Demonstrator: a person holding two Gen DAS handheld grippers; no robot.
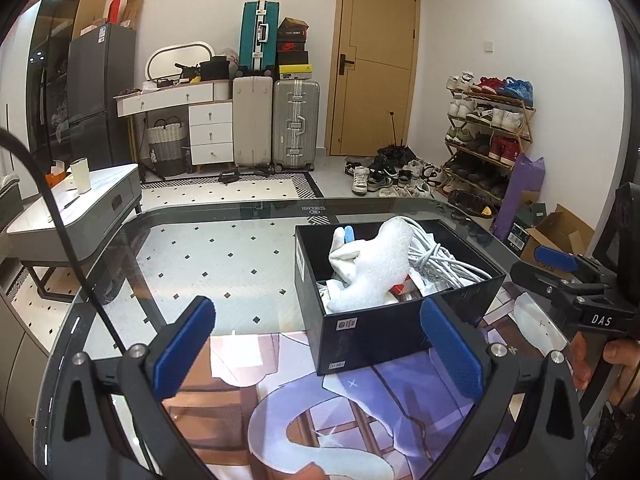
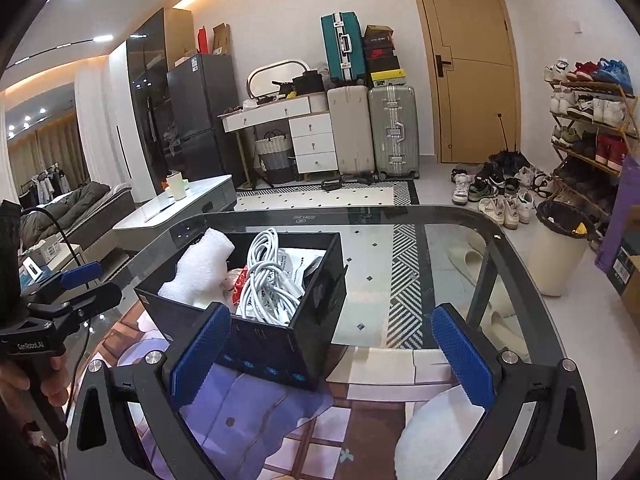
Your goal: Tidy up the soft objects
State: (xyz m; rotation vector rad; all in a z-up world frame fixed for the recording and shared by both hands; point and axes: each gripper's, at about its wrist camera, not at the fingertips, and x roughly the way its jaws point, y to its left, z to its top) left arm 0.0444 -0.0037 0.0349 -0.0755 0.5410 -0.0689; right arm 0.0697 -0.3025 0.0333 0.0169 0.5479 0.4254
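A black box (image 1: 372, 332) stands on the glass table (image 1: 224, 248). It holds a white foam piece (image 1: 380, 268), a white cloth with a blue tip (image 1: 345, 245), a coil of white cable (image 1: 436, 260) and something red. In the right wrist view the box (image 2: 280, 344) shows the foam (image 2: 200, 268) at left and the cable (image 2: 266, 280) in the middle. My left gripper (image 1: 320, 352) is open and empty, just in front of the box. My right gripper (image 2: 332, 352) is open and empty, at the box's near right corner. Each gripper shows in the other's view, the right one (image 1: 560, 268) and the left one (image 2: 76, 280).
A printed mat (image 1: 280, 400) covers the table's near part. Beyond the table are a low grey side table (image 1: 80, 208), suitcases (image 1: 276, 124), a shoe rack (image 1: 488, 132), loose shoes on the floor and a bin (image 2: 560, 252).
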